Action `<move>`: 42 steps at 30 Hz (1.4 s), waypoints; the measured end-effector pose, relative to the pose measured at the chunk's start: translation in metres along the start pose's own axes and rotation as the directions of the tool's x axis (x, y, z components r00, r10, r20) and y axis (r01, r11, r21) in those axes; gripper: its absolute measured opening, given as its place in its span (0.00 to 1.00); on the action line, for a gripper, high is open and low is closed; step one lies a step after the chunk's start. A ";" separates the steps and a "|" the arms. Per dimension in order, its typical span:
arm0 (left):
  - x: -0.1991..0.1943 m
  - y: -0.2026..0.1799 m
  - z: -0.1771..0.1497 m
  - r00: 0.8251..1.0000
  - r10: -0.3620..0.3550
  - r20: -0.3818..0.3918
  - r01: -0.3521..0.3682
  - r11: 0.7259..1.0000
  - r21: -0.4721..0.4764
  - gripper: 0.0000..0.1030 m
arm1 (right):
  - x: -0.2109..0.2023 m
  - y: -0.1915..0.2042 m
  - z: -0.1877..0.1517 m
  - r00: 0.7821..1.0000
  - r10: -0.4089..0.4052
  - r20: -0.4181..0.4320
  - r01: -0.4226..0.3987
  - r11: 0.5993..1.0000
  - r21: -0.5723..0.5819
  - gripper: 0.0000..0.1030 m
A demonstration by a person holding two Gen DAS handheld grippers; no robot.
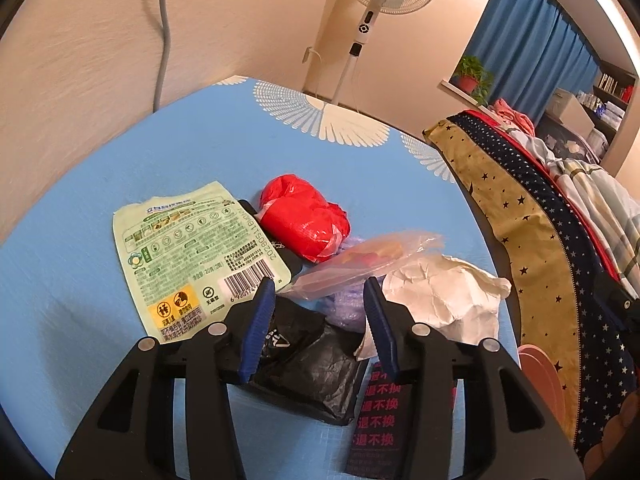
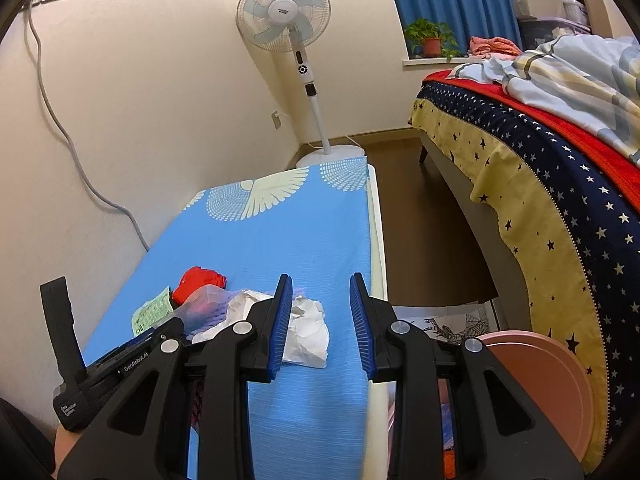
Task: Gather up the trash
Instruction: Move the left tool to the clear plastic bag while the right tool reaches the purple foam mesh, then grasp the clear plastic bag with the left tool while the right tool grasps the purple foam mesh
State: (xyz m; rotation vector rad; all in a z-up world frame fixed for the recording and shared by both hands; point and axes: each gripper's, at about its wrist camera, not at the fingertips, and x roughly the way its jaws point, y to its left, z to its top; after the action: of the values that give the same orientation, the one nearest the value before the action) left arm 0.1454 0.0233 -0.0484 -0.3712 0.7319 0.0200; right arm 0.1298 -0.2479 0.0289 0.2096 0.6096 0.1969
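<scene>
Trash sits heaped on the blue table [image 1: 100, 200]: green packet [image 1: 188, 256], red bag [image 1: 304, 220], clear bag [image 1: 360, 264], crumpled paper [image 1: 444, 296], black wrapper [image 1: 308, 364]. Left gripper [image 1: 320, 300] hovers above the heap, jaws apart, empty. Right gripper [image 2: 320, 312] likewise agape, empty. Pickup step appears pending; next move likely lowering onto one piece and closing.

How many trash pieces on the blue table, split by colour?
Green: 1, flat green printed pouch
Red: 1, crumpled red plastic bag
Clear: 1, clear plastic wrapper
White: 1, crumpled white paper
Black: 1, crinkled black plastic bag
Purple: 1, pale purple plastic piece, mostly hidden
Dark with red print: 1, flat dark printed packet
Total: 7
</scene>
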 end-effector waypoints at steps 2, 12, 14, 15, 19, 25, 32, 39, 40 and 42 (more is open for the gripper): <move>0.000 0.002 0.000 1.000 -0.009 0.000 0.009 1.000 -0.010 0.33 | 0.002 -0.001 0.000 1.000 0.000 -0.005 0.000 1.000 0.000 0.30; -0.006 0.007 0.005 0.999 -0.044 0.007 0.044 0.998 -0.040 0.01 | 0.029 -0.003 0.008 0.996 0.067 -0.065 -0.065 0.997 0.032 0.30; -0.008 0.007 0.006 0.999 -0.047 0.012 0.048 0.998 -0.042 0.01 | 0.040 -0.003 0.015 0.993 0.088 -0.077 -0.085 0.996 0.036 0.30; -0.009 0.007 0.007 0.999 -0.049 0.015 0.050 0.998 -0.043 0.01 | 0.046 -0.003 0.019 0.992 0.097 -0.082 -0.093 0.995 0.043 0.30; -0.013 0.007 0.007 0.998 -0.054 0.018 0.055 0.998 -0.039 0.01 | 0.086 -0.006 0.029 0.973 0.161 -0.162 -0.148 0.985 0.090 0.30; -0.015 0.007 0.008 0.998 -0.052 0.019 0.052 0.998 -0.031 0.01 | 0.141 -0.003 0.026 0.922 0.220 -0.318 -0.192 0.974 0.119 0.30; -0.013 0.005 0.009 0.999 -0.048 0.017 0.048 0.999 -0.021 0.01 | 0.164 0.010 0.011 0.878 0.216 -0.428 -0.198 0.976 0.086 0.31; -0.015 0.004 0.009 0.999 -0.048 0.020 0.048 0.999 -0.024 0.01 | 0.162 0.020 0.001 0.867 0.192 -0.459 -0.202 0.979 0.027 0.27; -0.015 0.004 0.009 0.999 -0.048 0.019 0.049 0.999 -0.024 0.01 | 0.162 0.021 0.000 0.867 0.189 -0.461 -0.204 0.979 0.018 0.25; -0.016 0.004 0.010 0.999 -0.049 0.021 0.049 0.999 -0.022 0.01 | 0.160 0.026 -0.003 0.866 0.188 -0.463 -0.214 0.977 -0.004 0.15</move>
State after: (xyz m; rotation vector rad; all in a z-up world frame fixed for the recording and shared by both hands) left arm 0.1395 0.0320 -0.0328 -0.4101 0.7030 -0.0142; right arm 0.2527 -0.1835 -0.0541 0.1732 1.0573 0.4743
